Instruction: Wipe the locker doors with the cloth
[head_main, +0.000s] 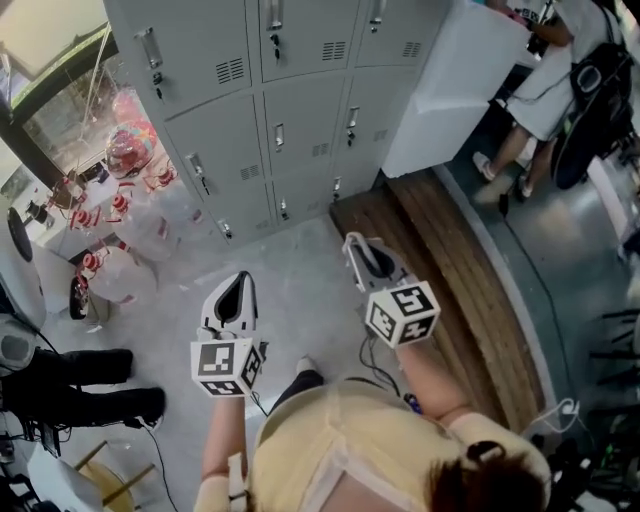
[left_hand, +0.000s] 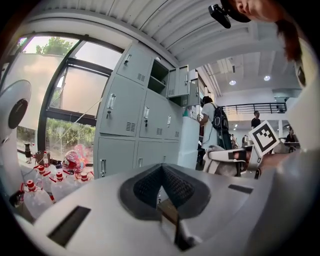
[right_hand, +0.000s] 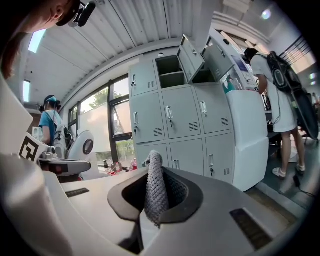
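Right now cloth (right_hand: 154, 192) sits pinched between R gripper (right_hand: 156, 167) fingers; L gripper (left_hand: 161, 170) fingers closed, empty

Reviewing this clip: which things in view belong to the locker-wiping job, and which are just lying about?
Belongs to the job:
- cloth, clamped in the right tool
- locker doors
- left tool, shut on nothing

Just lying about:
- plastic bottles
- white fan
- wooden platform

Pale grey floor (head_main: 300, 262), wooden platform (head_main: 450, 270) — daylight through a big window (left_hand: 70, 95).
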